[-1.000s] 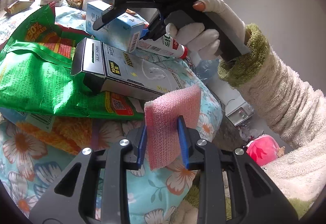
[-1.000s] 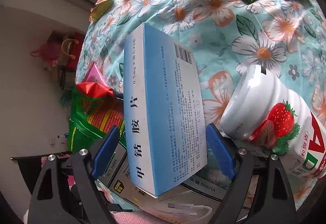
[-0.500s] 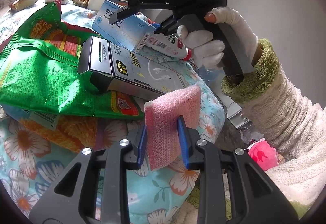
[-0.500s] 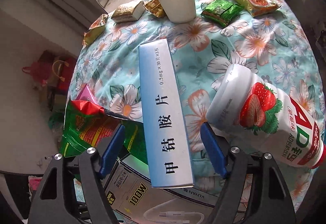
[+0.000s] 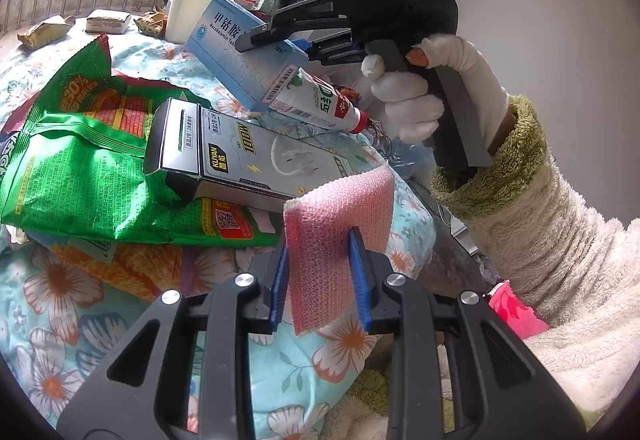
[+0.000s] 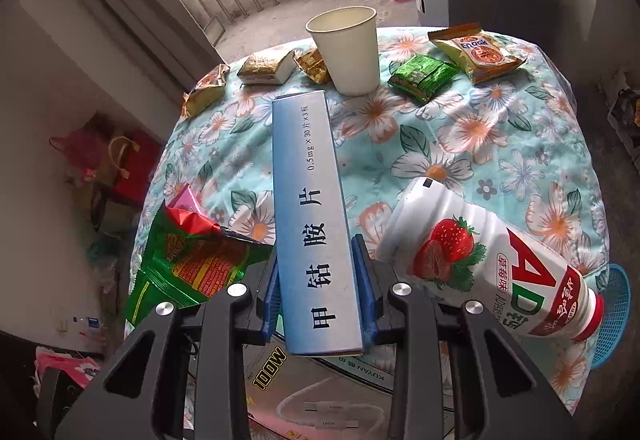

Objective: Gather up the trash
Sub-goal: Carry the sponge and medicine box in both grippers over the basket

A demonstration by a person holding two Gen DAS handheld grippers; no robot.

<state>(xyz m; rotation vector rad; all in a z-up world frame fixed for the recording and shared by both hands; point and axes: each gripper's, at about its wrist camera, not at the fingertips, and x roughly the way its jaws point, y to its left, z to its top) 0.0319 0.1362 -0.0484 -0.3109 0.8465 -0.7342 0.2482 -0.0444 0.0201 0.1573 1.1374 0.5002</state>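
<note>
My left gripper point(image 5: 320, 264) is shut on a pink sponge point(image 5: 336, 215) held just above the floral tablecloth point(image 5: 132, 324). A gloved hand holds my right gripper point(image 6: 316, 280), whose jaws are closing, both blue pads against the narrow sides of a blue medicine box point(image 6: 308, 179). In the left wrist view the box point(image 5: 236, 51) is lifted, tilted over the table. A strawberry milk bottle point(image 6: 480, 256) lies right of it. A green snack bag point(image 5: 80, 167) and a grey charger box point(image 5: 248, 155) lie below.
At the far side of the table stand a paper cup point(image 6: 348, 47), a green packet point(image 6: 424, 77), an orange snack packet point(image 6: 478, 53) and several small wrappers point(image 6: 264, 67). A blue basket point(image 6: 616, 316) shows past the table's right edge. Bags crowd the floor at left point(image 6: 100, 159).
The right gripper's jaws have closed onto the blue box and raised it, tilting up so more of the table shows. The left gripper keeps the sponge, almost still.
</note>
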